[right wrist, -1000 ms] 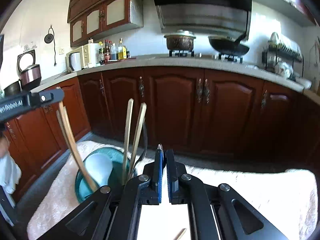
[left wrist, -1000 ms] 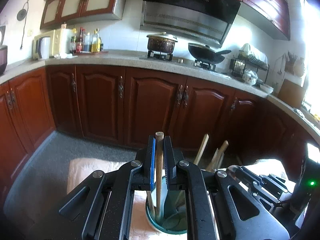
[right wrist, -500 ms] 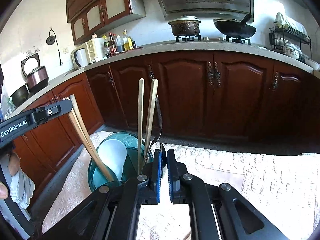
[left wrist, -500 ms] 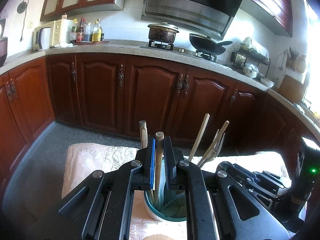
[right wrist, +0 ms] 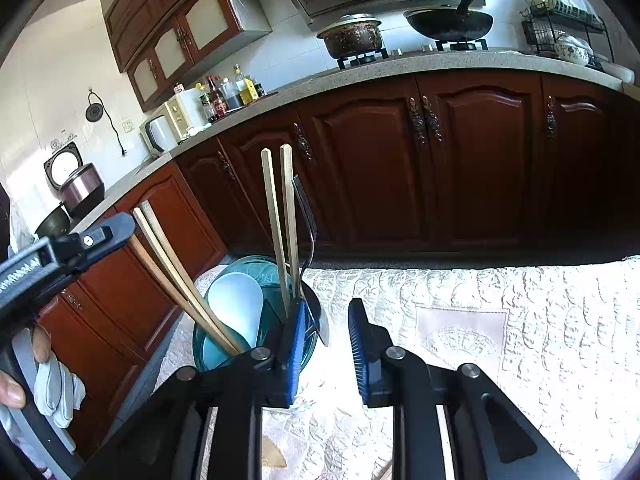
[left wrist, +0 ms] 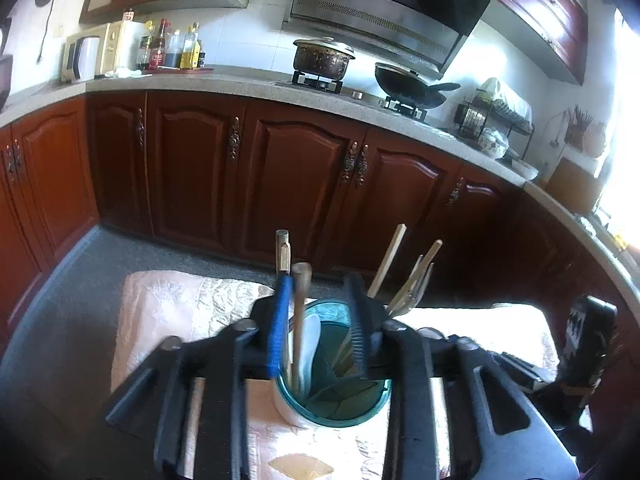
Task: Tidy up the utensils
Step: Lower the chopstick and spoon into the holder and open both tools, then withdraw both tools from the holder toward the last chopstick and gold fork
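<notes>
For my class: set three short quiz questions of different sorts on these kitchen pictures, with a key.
1. True or false: the teal cup lies on its side.
2. What stands between the left gripper fingers? A) fork B) wooden handle C) nothing
3. Fill in: the white spoon sits in the ____.

Key: 1 false, it stands upright on the cloth. 2 B, the wooden handle, with the jaws opening. 3 cup.
</notes>
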The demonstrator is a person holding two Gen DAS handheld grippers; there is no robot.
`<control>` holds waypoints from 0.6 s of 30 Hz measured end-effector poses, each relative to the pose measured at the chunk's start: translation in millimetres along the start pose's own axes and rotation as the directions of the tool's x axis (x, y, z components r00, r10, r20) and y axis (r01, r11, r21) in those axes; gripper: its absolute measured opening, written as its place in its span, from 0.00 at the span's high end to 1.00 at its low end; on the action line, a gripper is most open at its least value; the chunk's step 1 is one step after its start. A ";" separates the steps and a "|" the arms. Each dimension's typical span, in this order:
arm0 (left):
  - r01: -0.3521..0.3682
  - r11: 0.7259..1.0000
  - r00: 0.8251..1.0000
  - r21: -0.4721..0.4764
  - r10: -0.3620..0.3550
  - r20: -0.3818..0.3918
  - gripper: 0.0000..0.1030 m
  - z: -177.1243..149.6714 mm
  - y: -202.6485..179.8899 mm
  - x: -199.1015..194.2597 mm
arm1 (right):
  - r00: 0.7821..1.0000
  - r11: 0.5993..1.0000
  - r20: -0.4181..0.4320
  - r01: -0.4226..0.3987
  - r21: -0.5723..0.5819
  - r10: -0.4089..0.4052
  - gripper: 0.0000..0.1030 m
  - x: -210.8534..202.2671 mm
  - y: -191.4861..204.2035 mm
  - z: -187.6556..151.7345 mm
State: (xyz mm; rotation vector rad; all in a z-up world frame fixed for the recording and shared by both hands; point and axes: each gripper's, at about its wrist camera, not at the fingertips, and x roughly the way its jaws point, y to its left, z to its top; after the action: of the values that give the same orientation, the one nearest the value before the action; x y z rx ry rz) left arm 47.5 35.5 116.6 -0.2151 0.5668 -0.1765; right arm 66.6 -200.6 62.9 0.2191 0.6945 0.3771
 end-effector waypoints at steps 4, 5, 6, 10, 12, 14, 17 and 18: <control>0.003 1.000 1.000 -0.001 -0.003 0.006 0.63 0.6 -1.4 -8.4 | 1.000 1.000 -0.003 0.004 -0.003 -0.004 0.80 -2.3 0.1 -0.7; 0.005 1.000 1.000 -0.005 -0.005 0.005 0.61 0.6 -1.2 -10.2 | 1.000 1.000 -0.005 0.004 -0.003 -0.004 0.80 -2.9 0.0 -0.7; 0.008 1.000 1.000 -0.011 -0.008 0.005 0.61 0.5 -1.2 -10.9 | 1.000 1.000 -0.007 0.002 -0.002 -0.002 0.80 -4.7 0.0 -1.1; 0.018 1.000 1.000 -0.026 -0.017 0.012 0.56 -1.1 -0.5 -24.5 | 1.000 1.000 -0.002 -0.003 -0.001 0.002 0.79 -14.6 -0.4 -1.0; 0.021 1.000 1.000 -0.019 -0.021 0.016 0.53 -4.7 -2.9 -32.9 | 1.000 1.000 0.005 -0.001 -0.004 0.001 0.79 -22.9 -0.5 -2.5; 0.023 1.000 1.000 -0.006 -0.023 0.010 0.51 -10.5 -6.9 -38.2 | 1.000 1.000 0.008 0.002 -0.002 -0.002 0.78 -28.5 -2.5 -3.8; 0.018 1.000 1.000 0.017 -0.017 -0.003 0.51 -18.5 -12.4 -41.7 | 1.000 1.000 0.003 0.006 0.002 -0.006 0.78 -34.1 -5.1 -6.8; 0.013 1.000 1.000 0.026 -0.013 -0.005 0.51 -21.9 -14.9 -43.1 | 1.000 1.000 0.000 0.006 0.004 -0.006 0.78 -36.1 -5.5 -8.2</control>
State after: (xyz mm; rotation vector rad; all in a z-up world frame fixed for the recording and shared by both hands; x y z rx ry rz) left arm -1.9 27.4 124.3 -0.1929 0.5680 -0.1972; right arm 37.1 -219.7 76.0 0.2203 0.6958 0.3701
